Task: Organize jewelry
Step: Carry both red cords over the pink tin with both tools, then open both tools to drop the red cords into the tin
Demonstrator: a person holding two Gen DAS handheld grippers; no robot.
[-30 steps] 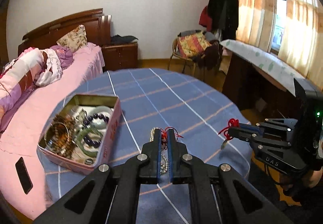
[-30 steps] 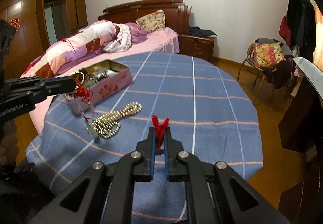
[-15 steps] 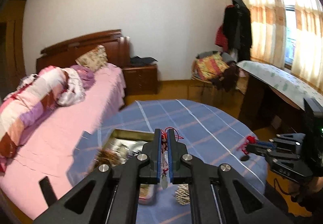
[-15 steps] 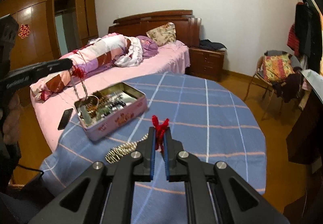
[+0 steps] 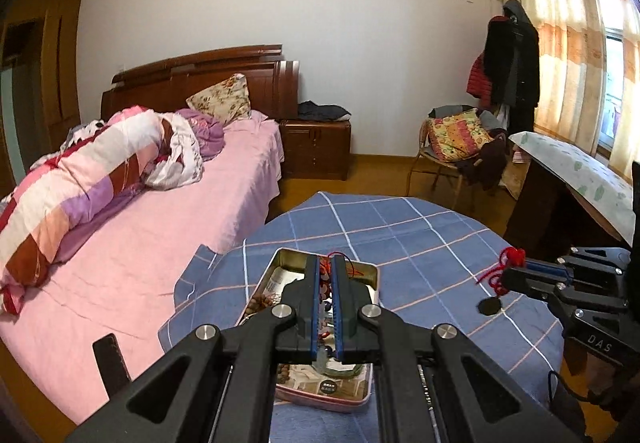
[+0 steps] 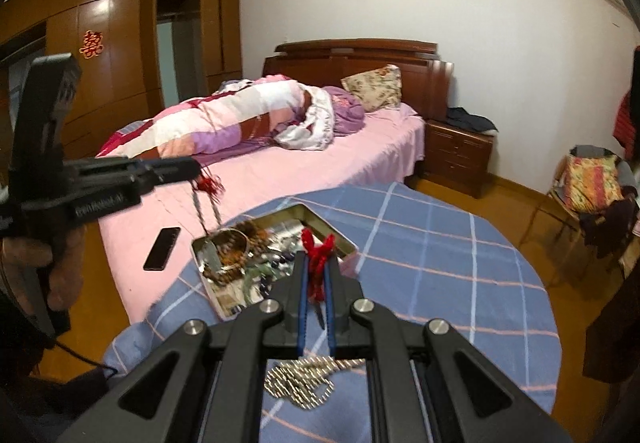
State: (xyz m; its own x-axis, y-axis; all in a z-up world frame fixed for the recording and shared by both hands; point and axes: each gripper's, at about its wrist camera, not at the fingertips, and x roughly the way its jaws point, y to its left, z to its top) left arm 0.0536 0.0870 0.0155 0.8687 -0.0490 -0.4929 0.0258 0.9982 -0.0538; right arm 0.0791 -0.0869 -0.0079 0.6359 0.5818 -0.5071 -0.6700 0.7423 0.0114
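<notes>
An open pink tin (image 5: 369, 271) (image 6: 347, 248) full of beads and bangles sits on the round table with the blue checked cloth (image 5: 420, 235) (image 6: 440, 263). My left gripper (image 5: 327, 263) (image 6: 192, 167) is shut on a red-cord necklace (image 6: 208, 199) that hangs above the tin's left end, its pendant (image 6: 211, 257) over the tin. My right gripper (image 6: 316, 259) (image 5: 506, 275) is shut on another red-cord necklace (image 6: 318, 249) with a dark round pendant (image 5: 489, 306), held above the table right of the tin. A pearl necklace (image 6: 300, 383) lies on the cloth near me.
A pink bed (image 5: 140, 235) with a rolled quilt (image 6: 224, 123) stands left of the table. A black phone (image 6: 162, 248) lies on the bed near the tin. A chair with cushions (image 5: 456, 139), a nightstand (image 5: 316, 147) and a desk (image 5: 580, 179) stand beyond.
Both grippers rose and swung left toward the tin. My left gripper lifted its necklace off the table and now hangs it over the tin. The pearl necklace stayed on the cloth.
</notes>
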